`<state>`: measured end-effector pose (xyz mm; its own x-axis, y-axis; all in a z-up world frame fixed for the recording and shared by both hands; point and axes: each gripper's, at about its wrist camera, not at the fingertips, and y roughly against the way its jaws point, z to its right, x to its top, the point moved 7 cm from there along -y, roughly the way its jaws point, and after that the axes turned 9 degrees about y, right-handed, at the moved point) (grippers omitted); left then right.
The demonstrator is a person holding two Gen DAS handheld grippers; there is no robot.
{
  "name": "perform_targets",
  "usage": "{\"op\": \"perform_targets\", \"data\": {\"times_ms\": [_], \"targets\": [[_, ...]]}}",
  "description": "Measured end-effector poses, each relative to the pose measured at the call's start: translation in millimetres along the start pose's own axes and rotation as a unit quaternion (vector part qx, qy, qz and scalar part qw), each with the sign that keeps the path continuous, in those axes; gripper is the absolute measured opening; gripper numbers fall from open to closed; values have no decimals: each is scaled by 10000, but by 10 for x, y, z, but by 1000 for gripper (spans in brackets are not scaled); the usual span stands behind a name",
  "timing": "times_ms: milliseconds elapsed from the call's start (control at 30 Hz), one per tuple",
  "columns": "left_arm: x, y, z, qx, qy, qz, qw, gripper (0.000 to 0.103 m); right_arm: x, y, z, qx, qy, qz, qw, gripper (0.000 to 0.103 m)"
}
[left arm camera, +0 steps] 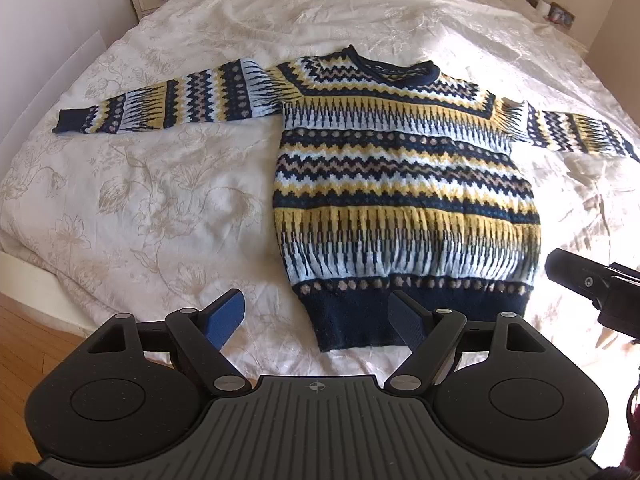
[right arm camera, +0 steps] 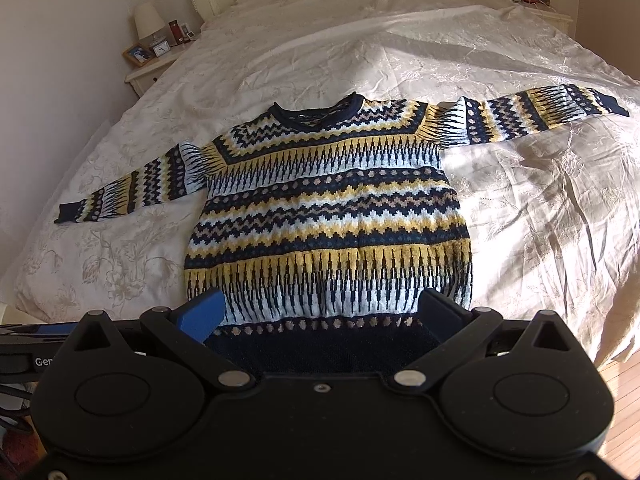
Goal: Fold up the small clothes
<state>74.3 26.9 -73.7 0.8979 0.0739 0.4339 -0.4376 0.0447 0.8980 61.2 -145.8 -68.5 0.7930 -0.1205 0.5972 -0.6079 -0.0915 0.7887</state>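
Note:
A knitted sweater (left arm camera: 400, 184) in navy, yellow and pale blue bands lies flat on the bed, front up, both sleeves spread out sideways and its navy hem nearest me. My left gripper (left arm camera: 318, 320) hangs open above the hem's left corner, with nothing between its blue pads (left arm camera: 224, 322). In the right wrist view the same sweater (right arm camera: 332, 216) fills the middle, and my right gripper (right arm camera: 320, 312) stands open over the hem's middle, holding nothing. The right gripper's black body (left arm camera: 588, 284) shows at the right edge of the left wrist view.
The bed carries a cream floral bedspread (left arm camera: 140, 200). A bedside table (right arm camera: 152, 68) with a lamp, clock and photo frame stands at the far left, another at the far right (right arm camera: 532, 0). Wooden floor (left arm camera: 24, 344) shows below the bed's near edge.

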Motion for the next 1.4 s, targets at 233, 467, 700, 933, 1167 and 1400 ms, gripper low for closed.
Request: {"op": "perform_targets", "data": {"times_ms": [233,467,700,933,1167,1400], "targets": [[239,-19,-98,-198,-73,317,9993,78,178,-46,-23,-118,-77,354,9993,102],[668,-76,-26,-311,-31,772,9965,78,481,-193,376,-357,-171,556,9977,102],[1008,-334,156,-82,-39,797,9968,78,878,-555,1155,-698,-328,462,9959,102],[1242,-624,401,76,291,649,9974,78,1260,-924,2295,-1152,-495,213,9919,102],[1410,-914,764,208,601,390,9972,78,1579,-1144,3601,-1683,-955,59,9811,102],[1527,-1184,1098,283,726,32,9970,77,1694,-1310,4642,-1595,-1918,15,9684,93]]}}
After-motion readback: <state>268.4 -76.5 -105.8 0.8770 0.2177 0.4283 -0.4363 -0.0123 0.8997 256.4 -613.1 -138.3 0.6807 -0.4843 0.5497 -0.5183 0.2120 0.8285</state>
